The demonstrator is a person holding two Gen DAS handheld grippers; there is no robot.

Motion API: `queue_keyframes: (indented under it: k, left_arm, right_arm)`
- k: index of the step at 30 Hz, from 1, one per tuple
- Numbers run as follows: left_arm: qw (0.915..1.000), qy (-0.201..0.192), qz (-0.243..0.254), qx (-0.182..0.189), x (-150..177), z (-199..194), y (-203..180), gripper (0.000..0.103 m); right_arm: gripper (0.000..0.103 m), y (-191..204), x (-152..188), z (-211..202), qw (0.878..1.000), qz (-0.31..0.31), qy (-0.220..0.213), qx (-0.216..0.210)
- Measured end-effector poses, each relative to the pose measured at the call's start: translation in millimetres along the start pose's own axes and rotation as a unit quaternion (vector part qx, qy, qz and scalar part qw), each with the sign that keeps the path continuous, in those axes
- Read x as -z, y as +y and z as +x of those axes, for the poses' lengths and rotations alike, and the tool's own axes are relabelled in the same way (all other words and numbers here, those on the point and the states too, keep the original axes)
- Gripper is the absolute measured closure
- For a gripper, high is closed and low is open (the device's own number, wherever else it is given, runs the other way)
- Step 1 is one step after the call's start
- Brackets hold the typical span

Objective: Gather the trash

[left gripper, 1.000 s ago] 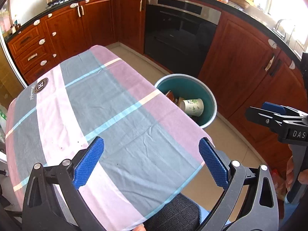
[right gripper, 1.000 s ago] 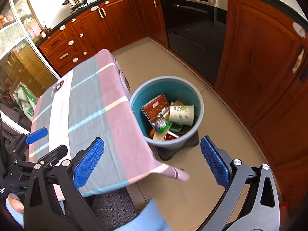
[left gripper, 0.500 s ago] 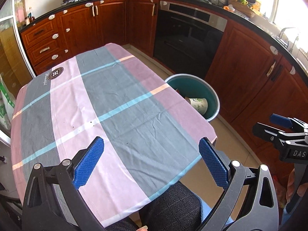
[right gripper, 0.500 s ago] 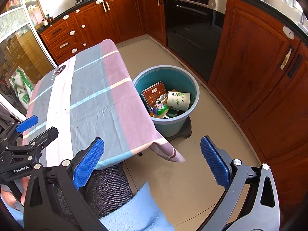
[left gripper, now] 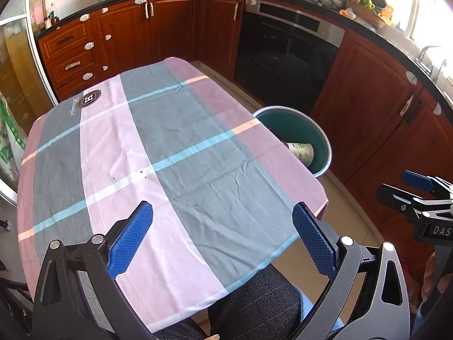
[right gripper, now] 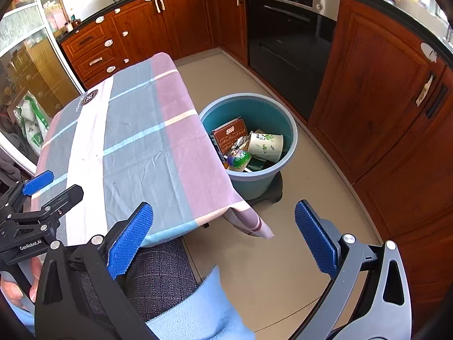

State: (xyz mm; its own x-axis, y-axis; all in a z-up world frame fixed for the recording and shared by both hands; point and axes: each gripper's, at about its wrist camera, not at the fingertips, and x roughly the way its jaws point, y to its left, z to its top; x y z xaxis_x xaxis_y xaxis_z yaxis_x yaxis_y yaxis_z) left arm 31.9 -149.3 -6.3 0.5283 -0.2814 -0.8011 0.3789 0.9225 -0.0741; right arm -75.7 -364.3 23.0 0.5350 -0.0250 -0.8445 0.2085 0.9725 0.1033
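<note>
Both grippers have been drawn back and raised over the last second, so more of the pink, grey and blue checked tablecloth is taken in. The left gripper and right gripper are spread wide, nothing held. The trash (a brown carton, a printed paper cup) lies inside the round teal plastic bin beside the table. Collection is judged essentially finished; only crumbs are seen on the cloth.

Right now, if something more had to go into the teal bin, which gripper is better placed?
Right. The right gripper hangs open over the floor beside the teal bin; the left gripper is open over the tablecloth.
</note>
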Motion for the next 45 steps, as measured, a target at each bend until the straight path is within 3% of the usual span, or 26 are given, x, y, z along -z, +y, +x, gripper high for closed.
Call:
queue_keyframes:
  k: [45]
  left_arm:
    - [0.9997, 0.014, 0.022, 0.004, 5, 13, -9, 0.004]
  right_arm:
    - [0.007, 4, -5, 12, 0.999, -0.014, 0.018, 0.023]
